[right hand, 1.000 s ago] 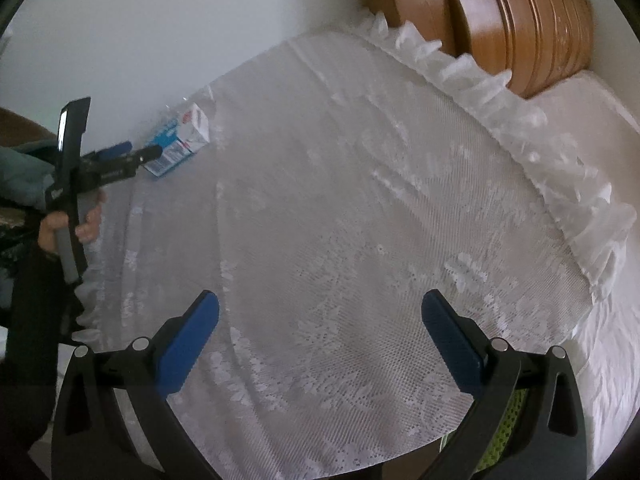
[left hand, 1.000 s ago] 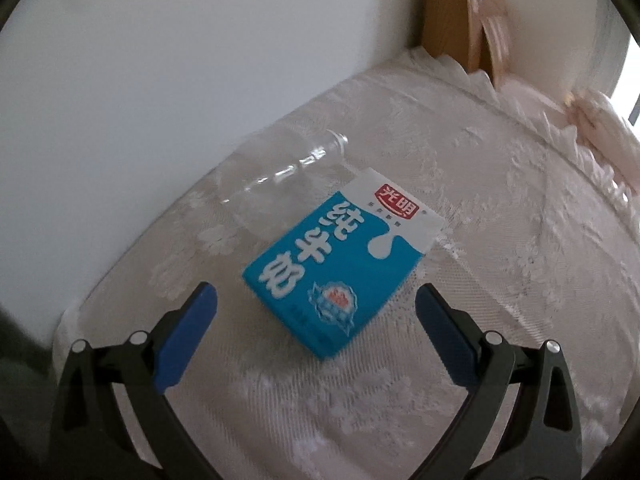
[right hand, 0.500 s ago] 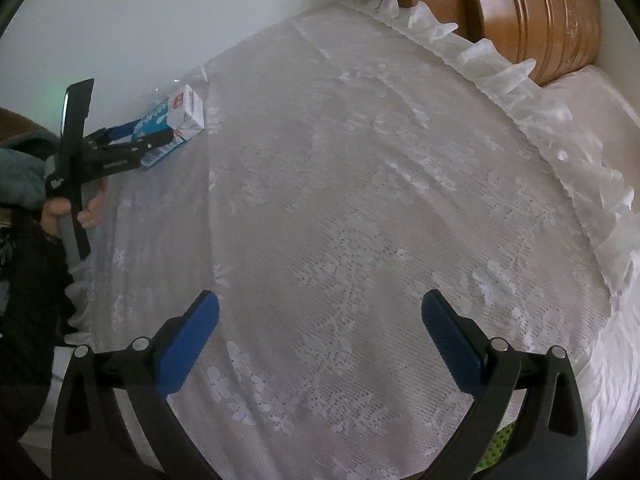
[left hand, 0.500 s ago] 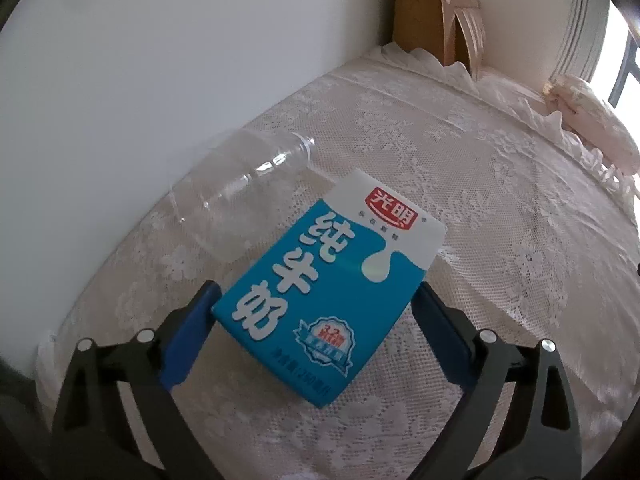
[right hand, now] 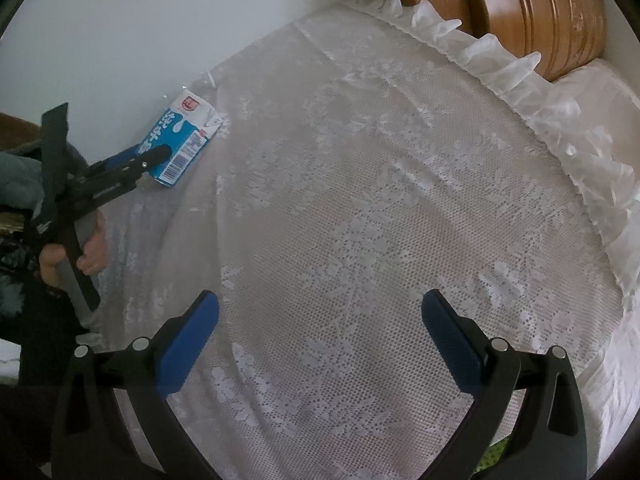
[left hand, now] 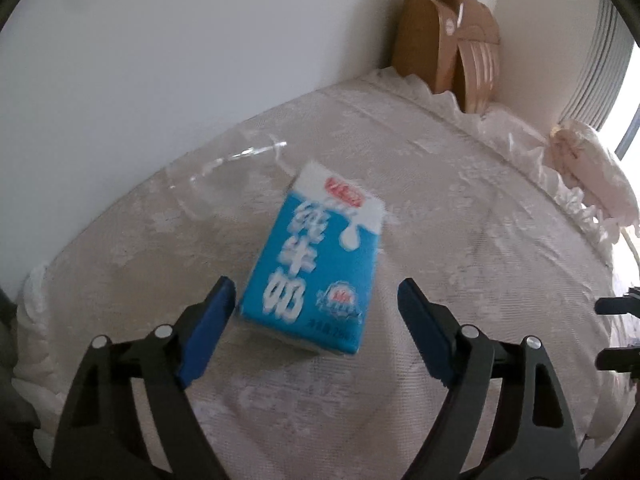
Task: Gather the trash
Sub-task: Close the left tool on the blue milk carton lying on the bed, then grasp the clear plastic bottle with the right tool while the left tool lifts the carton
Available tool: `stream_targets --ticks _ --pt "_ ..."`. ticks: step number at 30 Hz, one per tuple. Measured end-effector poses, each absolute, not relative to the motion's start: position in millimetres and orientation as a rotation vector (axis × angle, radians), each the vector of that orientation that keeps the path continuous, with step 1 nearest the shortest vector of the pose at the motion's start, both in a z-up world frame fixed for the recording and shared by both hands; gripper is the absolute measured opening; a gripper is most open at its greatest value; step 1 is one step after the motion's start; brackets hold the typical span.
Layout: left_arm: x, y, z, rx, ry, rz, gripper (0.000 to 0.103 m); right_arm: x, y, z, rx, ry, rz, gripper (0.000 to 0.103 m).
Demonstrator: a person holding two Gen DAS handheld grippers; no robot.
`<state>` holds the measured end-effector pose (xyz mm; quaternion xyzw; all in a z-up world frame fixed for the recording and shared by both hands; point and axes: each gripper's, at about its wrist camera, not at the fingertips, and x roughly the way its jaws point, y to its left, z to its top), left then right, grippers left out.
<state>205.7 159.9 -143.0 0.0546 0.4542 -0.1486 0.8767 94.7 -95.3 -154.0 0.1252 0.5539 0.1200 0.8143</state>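
A blue and white milk carton (left hand: 316, 264) lies flat on the lace bedspread (left hand: 480, 248) near the wall. My left gripper (left hand: 316, 300) is open, its blue pads on either side of the carton's near end, the left pad close to its corner. A clear plastic bottle (left hand: 224, 172) lies just behind the carton by the wall. In the right wrist view the carton (right hand: 180, 136) shows at the far left with the left gripper (right hand: 148, 160) at it. My right gripper (right hand: 320, 308) is open and empty over the middle of the bed.
A white wall (left hand: 200, 60) runs along the far side of the bed. A wooden headboard (right hand: 520, 12) stands at the back right with a frilled edge (right hand: 520, 80) before it. A pillow (left hand: 592, 168) lies at the right.
The carton has turned and now points more away from my left gripper, sitting slightly farther off. The right gripper has drifted a little over the bed.
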Motion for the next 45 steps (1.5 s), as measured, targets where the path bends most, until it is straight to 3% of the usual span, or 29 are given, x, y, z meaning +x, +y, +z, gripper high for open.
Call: stream_targets --ticks 4,10,15,16,19,28,34,45 --pt "213.1 152.9 -148.4 0.223 0.952 -0.254 0.081 94.2 -95.0 -151.8 0.274 1.174 0.265 0.101" --pt "231.4 151.3 -152.6 0.311 0.957 -0.229 0.092 89.9 -95.3 -149.4 0.278 1.169 0.256 0.101" --pt "244.1 138.3 -163.7 0.349 1.006 -0.276 0.092 85.9 -97.4 -154.5 0.291 1.189 0.235 0.101" --pt "244.1 137.0 -165.4 0.351 1.011 -0.276 0.091 85.2 -97.5 -154.9 0.291 1.19 0.233 0.101" --pt "248.3 135.1 -168.8 0.324 1.043 -0.25 0.067 83.9 -99.0 -155.3 0.293 1.186 0.231 0.101" --pt "235.3 141.3 -153.1 0.228 1.041 -0.178 0.065 88.5 -90.3 -154.9 0.246 1.163 0.276 0.101" --pt "220.8 162.0 -135.6 0.149 1.021 -0.088 0.065 128.8 -56.0 -140.2 0.071 1.103 0.386 0.101" --pt "195.5 218.2 -115.2 -0.027 0.968 0.063 0.065 262.8 73.8 -144.8 -0.507 0.914 0.689 0.1"
